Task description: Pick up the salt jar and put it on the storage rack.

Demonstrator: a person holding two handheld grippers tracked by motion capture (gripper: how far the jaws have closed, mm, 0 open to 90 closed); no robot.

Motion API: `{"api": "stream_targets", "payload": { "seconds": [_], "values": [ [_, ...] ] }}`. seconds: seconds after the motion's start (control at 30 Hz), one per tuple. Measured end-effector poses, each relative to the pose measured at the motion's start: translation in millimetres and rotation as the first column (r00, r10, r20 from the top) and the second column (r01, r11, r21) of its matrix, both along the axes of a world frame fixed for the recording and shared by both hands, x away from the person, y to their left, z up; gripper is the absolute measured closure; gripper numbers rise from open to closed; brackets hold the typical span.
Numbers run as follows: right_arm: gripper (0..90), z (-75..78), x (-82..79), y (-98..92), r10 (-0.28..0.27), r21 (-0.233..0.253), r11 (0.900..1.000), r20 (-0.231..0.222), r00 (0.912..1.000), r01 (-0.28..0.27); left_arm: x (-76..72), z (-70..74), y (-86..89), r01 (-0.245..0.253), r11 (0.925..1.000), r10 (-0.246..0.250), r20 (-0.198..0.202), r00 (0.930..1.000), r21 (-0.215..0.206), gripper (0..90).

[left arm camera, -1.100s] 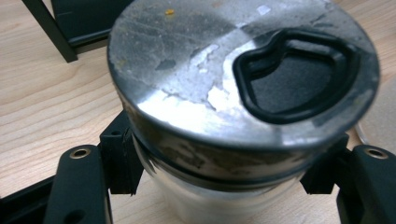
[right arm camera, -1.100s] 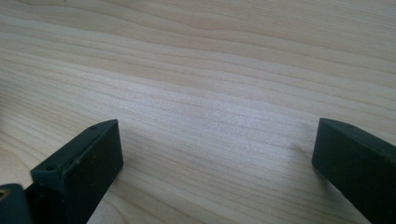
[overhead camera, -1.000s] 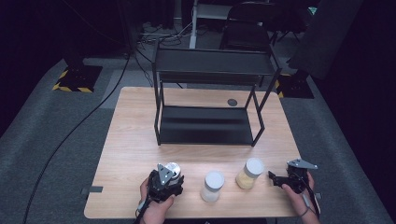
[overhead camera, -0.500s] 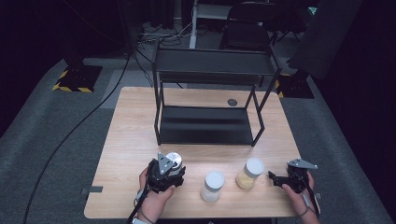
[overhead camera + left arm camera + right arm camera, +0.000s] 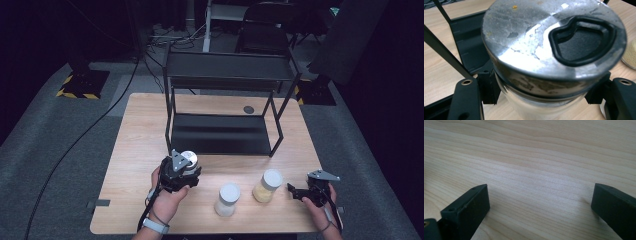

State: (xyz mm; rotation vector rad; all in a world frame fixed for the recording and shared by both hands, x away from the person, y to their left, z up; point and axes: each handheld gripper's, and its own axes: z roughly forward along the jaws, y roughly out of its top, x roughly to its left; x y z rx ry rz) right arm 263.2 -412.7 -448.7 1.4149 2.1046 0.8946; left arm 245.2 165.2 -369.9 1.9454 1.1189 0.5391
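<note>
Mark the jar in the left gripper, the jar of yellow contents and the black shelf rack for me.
Held jar (image 5: pixel 544 42): left gripper view, on its metal lid.
Yellow-filled jar (image 5: pixel 271 178): high view, on its pale lid.
Black shelf rack (image 5: pixel 227 66): high view, on its top shelf.

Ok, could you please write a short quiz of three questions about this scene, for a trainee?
1. True or false: the left tongs are closed on a jar with a silver lid.
2. How many jars stand free on the table, outside any tongs?
A. one
B. two
C. four
3. Fill in: the right tongs are ____, with bare wood between their jaws.

Key
1. True. In the left gripper view the jaws press the jar's sides under the lid.
2. B. A pale jar and a yellowish jar stand near the front edge, before the black shelf rack.
3. open
</note>
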Motion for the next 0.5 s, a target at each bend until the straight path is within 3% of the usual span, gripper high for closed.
{"api": "stream_targets", "payload": {
  "seconds": [0.5],
  "values": [
    [1.5,0.0,0.0,0.0,0.0,0.0,1.0,0.0,1.0,0.0,32.4,3.9,0.9,0.02,0.9998,-0.02,0.019,0.9996,0.004,30.5]
  ]
}}
